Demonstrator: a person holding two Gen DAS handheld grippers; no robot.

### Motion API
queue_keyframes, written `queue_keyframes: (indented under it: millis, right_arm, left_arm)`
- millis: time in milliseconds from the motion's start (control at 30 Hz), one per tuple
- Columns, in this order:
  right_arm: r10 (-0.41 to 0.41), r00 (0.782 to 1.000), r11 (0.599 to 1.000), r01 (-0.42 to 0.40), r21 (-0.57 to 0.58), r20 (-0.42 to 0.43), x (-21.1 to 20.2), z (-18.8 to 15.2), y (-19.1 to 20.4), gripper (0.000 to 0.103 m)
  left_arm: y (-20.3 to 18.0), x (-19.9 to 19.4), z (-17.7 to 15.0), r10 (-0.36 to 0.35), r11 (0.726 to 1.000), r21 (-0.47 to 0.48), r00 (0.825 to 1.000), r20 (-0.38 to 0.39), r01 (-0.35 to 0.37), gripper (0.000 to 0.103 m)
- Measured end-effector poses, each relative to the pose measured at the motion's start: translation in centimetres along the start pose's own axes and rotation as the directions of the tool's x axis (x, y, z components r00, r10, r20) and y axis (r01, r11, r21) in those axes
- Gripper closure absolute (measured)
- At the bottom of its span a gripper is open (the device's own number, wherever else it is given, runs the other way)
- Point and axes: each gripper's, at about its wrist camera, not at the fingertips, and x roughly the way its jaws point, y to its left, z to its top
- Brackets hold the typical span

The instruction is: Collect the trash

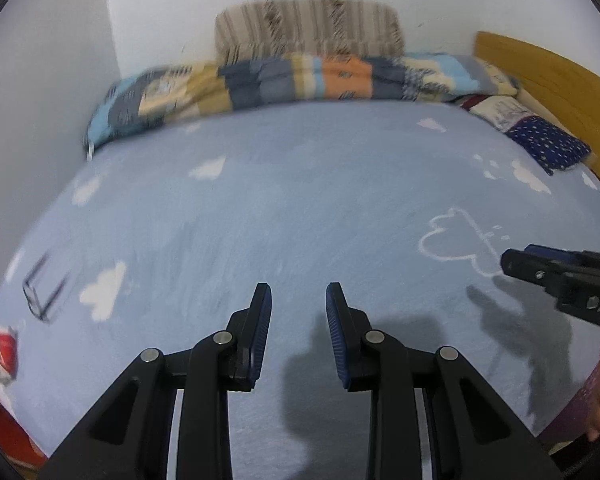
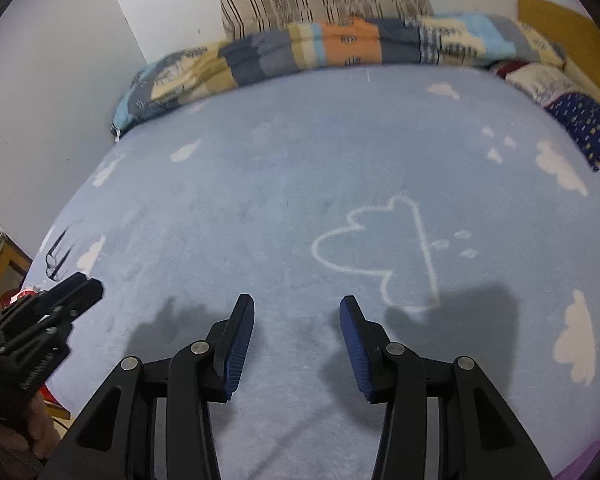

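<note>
A crumpled red and white wrapper [image 1: 0, 354] lies at the left edge of the blue cloud-print bed sheet [image 1: 300, 200]. A thin black object [image 1: 40, 292] lies just beyond it. My left gripper [image 1: 296, 290] hovers over the sheet to the right of both, its jaws a narrow gap apart with nothing between them. My right gripper [image 2: 296, 302] stands open and empty over the sheet [image 2: 260, 160], near a cloud outline [image 2: 380, 240]. In the right wrist view the left gripper [image 2: 94, 286] is at the left, in front of the wrapper [image 2: 20, 294] and the black object [image 2: 60, 256]. The right gripper [image 1: 508, 264] enters the left wrist view at the right edge.
A patchwork blanket [image 1: 280, 80] and a striped cushion [image 1: 308, 24] lie along the far wall. A dark blue dotted pillow [image 1: 548, 144] rests by the wooden headboard [image 1: 548, 76] at the right. A hand in a purple sleeve [image 1: 596, 400] holds the right gripper.
</note>
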Motion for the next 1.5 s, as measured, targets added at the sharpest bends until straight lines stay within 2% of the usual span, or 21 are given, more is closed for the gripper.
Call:
queue_keyframes:
  millis: [100,167,300,433,500,567,633,667,767,833,900,933,1000,1100,1200,1400,1500]
  right_arm:
    - [0.000,0.998,0.999,-0.003,0.046,0.066,-3.6,-0.9,-0.7,0.056]
    - [-0.014,0.993,0.997,0.005,0.078,0.118,-6.5,-1.8,-1.4,0.056]
    - [-0.098,0.973,0.987,0.069,0.143,0.208,-13.2,-5.8,-3.6,0.056]
    - [-0.173,0.950,0.977,0.132,0.166,0.262,-19.4,-9.8,-4.9,0.053]
    - [-0.217,0.930,0.967,0.163,0.194,0.298,-22.8,-12.0,-5.8,0.041]
    - [-0.260,0.910,0.955,0.192,0.226,0.323,-25.4,-13.7,-6.8,0.039]
    - [-0.271,0.902,0.949,0.194,0.247,0.336,-26.8,-15.0,-7.2,0.039]
    - [-0.271,0.899,0.949,0.189,0.253,0.344,-27.4,-15.4,-7.3,0.039]
    - [-0.290,0.889,0.949,0.218,0.229,0.354,-27.9,-16.1,-6.5,0.037]
    - [-0.322,0.875,0.940,0.249,0.232,0.363,-28.3,-16.6,-6.2,0.032]
    - [-0.368,0.849,0.926,0.294,0.238,0.379,-28.9,-16.8,-6.0,0.018]
    - [-0.409,0.830,0.910,0.338,0.240,0.380,-28.9,-16.7,-5.7,0.016]
    - [-0.448,0.811,0.893,0.394,0.216,0.375,-28.4,-16.7,-4.7,0.013]
    - [-0.481,0.804,0.876,0.454,0.163,0.348,-27.4,-16.5,-3.4,0.010]
    - [-0.480,0.811,0.875,0.470,0.115,0.335,-26.7,-16.3,-2.5,0.009]
    - [-0.474,0.819,0.878,0.470,0.095,0.323,-26.0,-16.3,-2.1,0.009]
    - [-0.479,0.820,0.874,0.478,0.086,0.314,-25.6,-16.2,-1.9,0.009]
  left_arm:
    - [-2.1,-2.2,-0.2,-0.003,0.999,0.051,0.997,0.072,0.000,0.067]
    - [-3.6,-3.8,-0.9,-0.032,0.997,0.075,0.995,0.094,0.025,0.066]
    - [-7.1,-7.5,-2.1,-0.112,0.985,0.142,0.987,0.120,0.094,0.066]
    - [-10.7,-12.6,-2.8,-0.221,0.961,0.210,0.958,0.181,0.182,0.064]
    - [-12.3,-14.9,-3.1,-0.280,0.942,0.245,0.939,0.199,0.229,0.054]
    - [-13.7,-16.3,-3.6,-0.310,0.929,0.272,0.930,0.195,0.252,0.048]
    - [-14.7,-17.4,-4.1,-0.335,0.916,0.292,0.924,0.182,0.275,0.047]
    - [-14.9,-17.7,-4.3,-0.340,0.913,0.299,0.924,0.178,0.279,0.042]
    - [-14.8,-19.0,-5.4,-0.310,0.918,0.318,0.929,0.202,0.237,0.025]
    - [-14.1,-19.8,-6.1,-0.280,0.925,0.324,0.932,0.232,0.198,0.019]
    - [-13.3,-20.1,-6.7,-0.259,0.934,0.307,0.936,0.237,0.181,0.009]
    - [-12.8,-20.1,-6.9,-0.249,0.940,0.293,0.940,0.232,0.176,0.007]
    - [-11.7,-19.8,-7.1,-0.221,0.952,0.261,0.949,0.223,0.160,0.005]
    - [-10.9,-19.4,-7.4,-0.186,0.963,0.231,0.959,0.212,0.136,0.004]
    - [-10.1,-19.0,-7.8,-0.146,0.973,0.208,0.966,0.213,0.101,0.000]
    - [-8.8,-18.5,-8.1,-0.177,0.973,0.181,0.963,0.203,0.141,0.000]
    - [-8.5,-18.0,-7.9,-0.115,0.982,0.170,0.974,0.196,0.082,0.000]
